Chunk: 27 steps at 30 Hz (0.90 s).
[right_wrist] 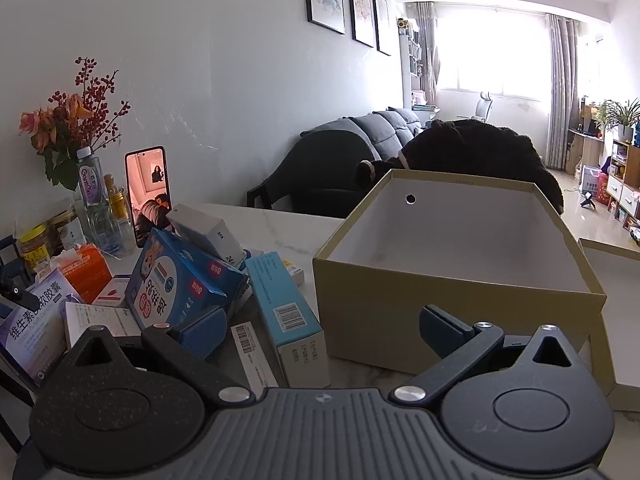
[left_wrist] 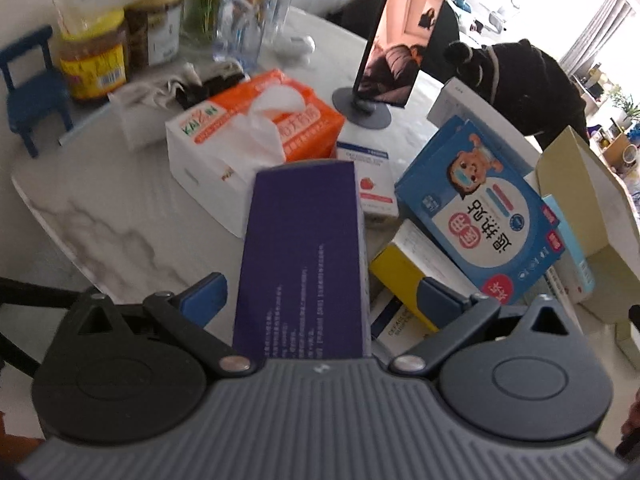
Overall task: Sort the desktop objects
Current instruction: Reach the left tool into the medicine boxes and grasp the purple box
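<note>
Fingers spread wide on your left gripper flank the purple box; your right gripper gapes before the empty cardboard box.

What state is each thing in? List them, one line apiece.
Left tool: open, purple box between its fingers, grip not certain.
Purple box: upright, lifted off the table.
Right tool: open, holding nothing.
Cardboard box: lid off, nothing visible inside.
Tissue pack: opened, a tissue sticking out.
Phone: screen on, propped on its stand.
Blue cartoon box: tilted, leaning on other boxes.
</note>
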Each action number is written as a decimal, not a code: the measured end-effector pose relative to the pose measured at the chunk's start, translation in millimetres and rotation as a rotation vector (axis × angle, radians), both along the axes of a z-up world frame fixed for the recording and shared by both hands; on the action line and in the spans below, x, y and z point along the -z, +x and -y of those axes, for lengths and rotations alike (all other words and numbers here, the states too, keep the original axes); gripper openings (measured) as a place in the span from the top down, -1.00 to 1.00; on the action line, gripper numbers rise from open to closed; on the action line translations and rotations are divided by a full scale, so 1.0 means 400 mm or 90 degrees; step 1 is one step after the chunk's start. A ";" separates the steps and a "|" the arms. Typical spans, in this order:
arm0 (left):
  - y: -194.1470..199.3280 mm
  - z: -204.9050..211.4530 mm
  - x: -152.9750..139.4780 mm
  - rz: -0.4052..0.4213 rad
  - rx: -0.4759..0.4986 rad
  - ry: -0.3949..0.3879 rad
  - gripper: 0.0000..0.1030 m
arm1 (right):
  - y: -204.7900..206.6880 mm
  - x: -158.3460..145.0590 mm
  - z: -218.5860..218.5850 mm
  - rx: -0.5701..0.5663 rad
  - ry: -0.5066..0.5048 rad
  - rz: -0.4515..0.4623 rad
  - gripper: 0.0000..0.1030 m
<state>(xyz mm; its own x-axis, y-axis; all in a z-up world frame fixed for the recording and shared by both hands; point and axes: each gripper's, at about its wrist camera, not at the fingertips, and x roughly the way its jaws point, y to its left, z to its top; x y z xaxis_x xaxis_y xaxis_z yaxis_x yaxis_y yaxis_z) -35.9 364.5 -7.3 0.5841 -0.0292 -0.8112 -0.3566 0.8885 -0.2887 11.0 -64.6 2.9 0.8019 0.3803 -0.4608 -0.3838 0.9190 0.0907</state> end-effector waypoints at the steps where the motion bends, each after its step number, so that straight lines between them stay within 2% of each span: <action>1: 0.005 -0.003 0.004 -0.005 0.002 -0.002 -0.92 | 0.000 0.001 -0.001 -0.001 0.000 0.000 -1.00; 5: 0.022 -0.008 0.014 -0.016 0.012 -0.002 -0.60 | 0.001 0.001 0.001 0.004 0.002 0.003 -1.00; 11: 0.031 -0.012 0.021 -0.034 0.015 0.006 -0.40 | 0.010 0.002 0.011 0.016 0.015 -0.002 -1.00; 21: 0.014 -0.025 0.012 -0.008 -0.012 -0.021 -0.23 | 0.014 0.007 0.023 0.021 0.028 -0.008 -1.00; 27: 0.003 -0.019 -0.010 0.015 -0.032 -0.011 -0.21 | 0.013 0.003 0.042 0.031 0.043 -0.008 -1.00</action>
